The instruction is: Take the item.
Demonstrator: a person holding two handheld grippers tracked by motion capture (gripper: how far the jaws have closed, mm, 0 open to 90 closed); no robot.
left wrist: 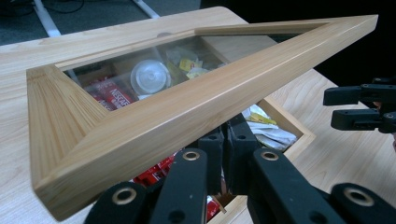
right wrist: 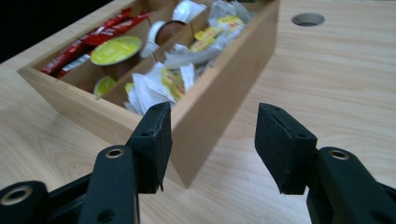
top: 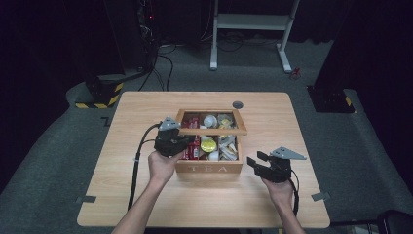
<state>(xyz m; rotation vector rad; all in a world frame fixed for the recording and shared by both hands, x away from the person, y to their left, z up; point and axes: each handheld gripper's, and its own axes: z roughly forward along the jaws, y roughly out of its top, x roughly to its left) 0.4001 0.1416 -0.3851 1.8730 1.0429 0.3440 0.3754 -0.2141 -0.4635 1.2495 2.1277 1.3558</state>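
High view
Step in hand: lifting the lid point(top: 213, 130) of the tea box point(top: 209, 168); judged mid-swing, front edge raised, hinge side toward 12 o'clock.
Left claw point(top: 182, 143): at 9 o'clock of the box, reaching in under the lid's front left edge.
Right claw point(top: 254, 162): at 3 o'clock of the box's front corner, apart from it, jaws spread, nothing between them.
Box position: centre of the worktop point(top: 146, 195), "TEA" on the front wall facing 6 o'clock.
Cable hole point(top: 237, 104): at 1 o'clock of the box, on the worktop.

Left gripper view
Lid: wooden frame with a clear pane, tilted, its near rail lying across the top of the jaws.
Left claw state: jaws drawn close together under the rail; cannot tell whether they pinch it or merely prop it.
Contents below: red sachets point(left wrist: 109, 93), a white capsule point(left wrist: 149, 77) seen through the pane.

Right gripper view
Right claw state: released, wide gap, box corner framed between the jaws, not touching.
Contents: red sachets in the far left compartment; yellow-lidded capsule point(right wrist: 116, 50) in the middle; paper tea bags point(right wrist: 161, 84) in the nearest compartment.

Next move (judgement): carry the lid further up and back toward 12 o'clock without it slipping off the left jaws; the right claw may need to steady the box wall.
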